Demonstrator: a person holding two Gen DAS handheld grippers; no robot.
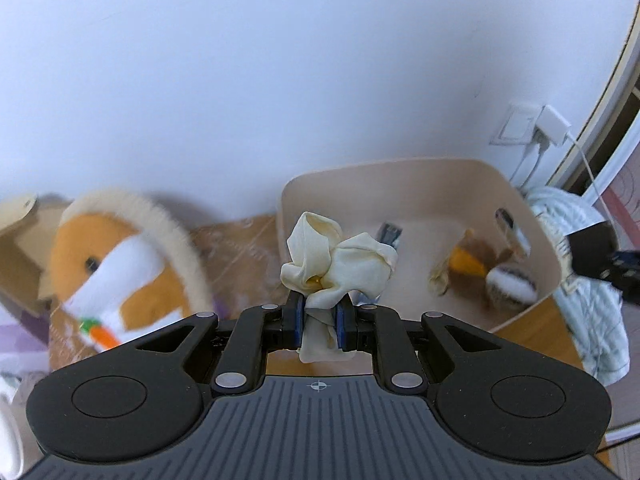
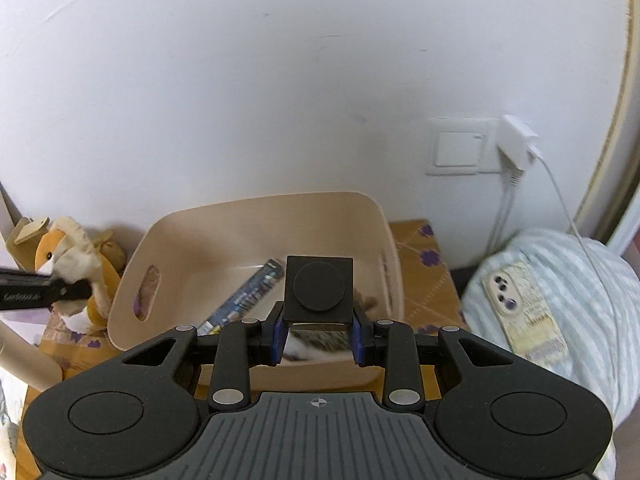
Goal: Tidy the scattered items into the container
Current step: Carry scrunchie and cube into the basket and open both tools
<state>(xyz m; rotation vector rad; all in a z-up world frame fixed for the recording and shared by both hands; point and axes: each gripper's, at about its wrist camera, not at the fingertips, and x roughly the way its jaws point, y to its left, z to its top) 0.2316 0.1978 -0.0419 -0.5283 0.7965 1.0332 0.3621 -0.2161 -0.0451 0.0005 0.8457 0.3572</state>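
Observation:
My left gripper (image 1: 320, 312) is shut on a crumpled cream cloth (image 1: 336, 260), held in the air just left of the beige container (image 1: 480, 184). The container holds a small brown plush (image 1: 476, 264) and a dark blue packet (image 1: 390, 234). My right gripper (image 2: 319, 334) is shut on a black square block with a round disc (image 2: 319, 286), held over the container (image 2: 248, 216), above the blue packet (image 2: 244, 300) and a furry toy (image 2: 316, 340). The left gripper also shows at the left edge of the right wrist view (image 2: 86, 290), with the cloth (image 2: 78, 260).
An orange and white plush with a carrot (image 1: 120, 268) sits left of the container on a wooden table (image 2: 424, 280). A striped light blue bundle (image 2: 560, 280) with a phone (image 2: 524, 312) lies to the right. A wall switch and plugged charger (image 2: 516, 142) are behind. A cardboard box (image 1: 20, 248) stands far left.

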